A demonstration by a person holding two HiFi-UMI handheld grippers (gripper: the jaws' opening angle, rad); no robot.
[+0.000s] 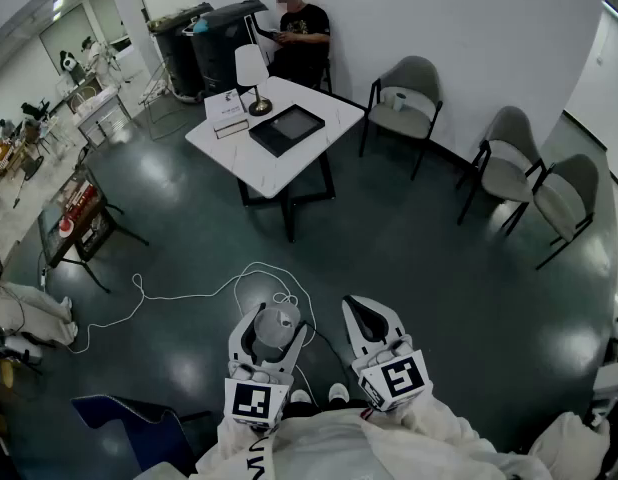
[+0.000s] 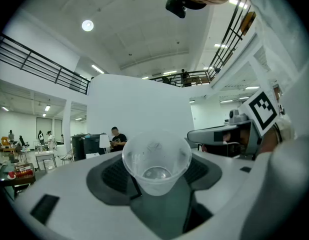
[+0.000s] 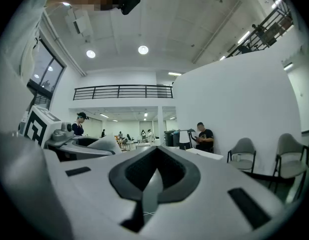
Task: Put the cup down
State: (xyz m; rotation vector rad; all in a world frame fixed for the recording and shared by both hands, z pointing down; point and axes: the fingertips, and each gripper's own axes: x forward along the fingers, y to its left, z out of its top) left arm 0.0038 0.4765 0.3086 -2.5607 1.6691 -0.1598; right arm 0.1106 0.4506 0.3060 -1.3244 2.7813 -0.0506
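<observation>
A: Grips cup (image 2: 156, 161) in left claw (image 1: 274, 318), spread wide and pressed on the clear wall from both sides. Hangs in air over the floor (image 1: 419, 258), close to the body. Shows its open mouth in the left gripper view, base pointing away.

B: Noted. Right claw (image 3: 154, 171)?

A: Pinched together, nothing inside. Rides just beside the left.

B: Nearest surface (image 1: 334, 116) well apart, straight ahead. Carries lamp (image 1: 252, 71), book (image 1: 226, 111), black tray (image 1: 286, 129); seated person (image 1: 301, 33) behind.

A: Risks, by judgement only. First: buckling the thin plastic by squeezing harder during the walk.

B: Second: dropping short onto the floor by easing the grip before reaching the surface.

A: Third: snagging a foot on the white cable (image 1: 259, 264) looped across the floor between here and the surface. Jolts the claw, shakes the cup loose.

B: Fourth: releasing while lying on its side. Needs a wrist turn to bring the base down; rolls off the edge otherwise.

A: Fifth: crowding. Aim for the bare corner, away from lamp and tray; clipping the lamp likely otherwise.
</observation>
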